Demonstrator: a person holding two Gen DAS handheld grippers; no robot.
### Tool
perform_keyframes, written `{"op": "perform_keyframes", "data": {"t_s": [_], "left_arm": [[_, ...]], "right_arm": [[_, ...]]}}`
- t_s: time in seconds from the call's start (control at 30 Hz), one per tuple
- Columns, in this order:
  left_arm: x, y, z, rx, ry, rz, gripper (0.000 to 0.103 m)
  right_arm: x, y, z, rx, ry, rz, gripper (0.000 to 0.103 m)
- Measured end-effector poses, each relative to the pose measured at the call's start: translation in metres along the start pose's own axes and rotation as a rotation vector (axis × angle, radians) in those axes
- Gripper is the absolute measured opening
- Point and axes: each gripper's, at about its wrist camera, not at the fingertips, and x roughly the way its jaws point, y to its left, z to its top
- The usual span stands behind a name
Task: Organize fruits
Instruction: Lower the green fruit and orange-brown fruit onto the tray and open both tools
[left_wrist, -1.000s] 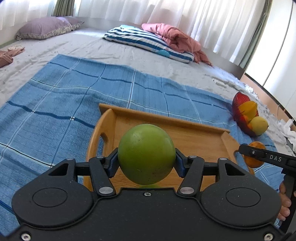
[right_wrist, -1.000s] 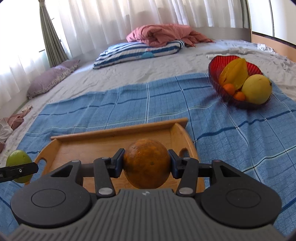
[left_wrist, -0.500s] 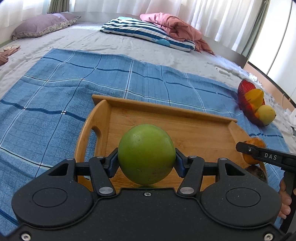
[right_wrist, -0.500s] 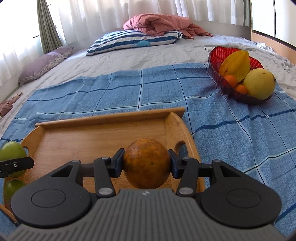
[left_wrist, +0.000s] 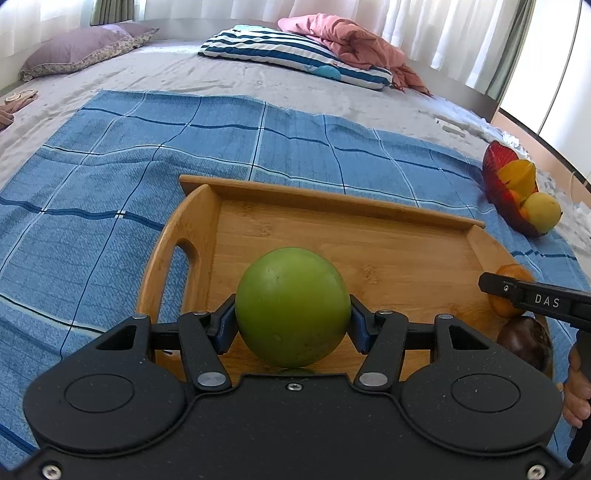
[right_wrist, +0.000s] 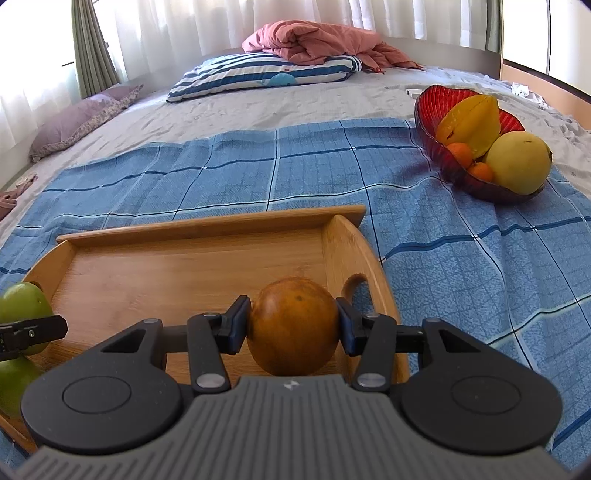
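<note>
**A:** How are the two grippers held?

**B:** Both point forward, low over a wooden tray (left_wrist: 388, 236) that lies on a blue checked blanket (left_wrist: 110, 166) on a bed (left_wrist: 221, 74). The left gripper (left_wrist: 293, 319) is over the tray's left end, just inside the handle. The right gripper (right_wrist: 293, 326) is over the right end, beside that end's handle cut-out.

**A:** What are the jaws doing?

**B:** The left jaws are clamped on a green fruit (left_wrist: 293, 312), one pad on each side. The right jaws are clamped the same way on an orange fruit (right_wrist: 293, 325). Each fruit sits squarely between its pads, above the tray floor; whether either touches the wood is hidden.

**A:** Does one view show something the other misses?

**B:** The left view shows the person's fingers (left_wrist: 576, 391) on the right gripper's handle at the frame's right edge, with a dark reflection of the orange fruit on the tray below it. The right view shows the left gripper's tip with the green fruit at its left edge, a green reflection beneath. It also shows a red bowl (right_wrist: 428, 107) clearly, near the blanket's far right corner, holding a starfruit (right_wrist: 472, 122), a yellow fruit (right_wrist: 517, 162) and two small oranges (right_wrist: 460, 153). A striped pillow (right_wrist: 258, 74) lies at the bed's far edge.
</note>
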Motion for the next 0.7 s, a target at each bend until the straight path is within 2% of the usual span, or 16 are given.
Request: {"op": "perform_keyframes", "data": {"t_s": [0.57,0.7], "left_arm": [[0.0062,-0.0024,-0.009,0.039,0.0,0.023,0.056],[0.0056,-0.0039,-0.0094,0.045,0.0,0.032,0.056]], "right_arm": [[-0.0006,-0.0032,-0.0052,0.004,-0.019,0.014,0.051],[-0.0016,-0.0031,-0.0053,0.015,-0.02,0.013,0.06]]}}
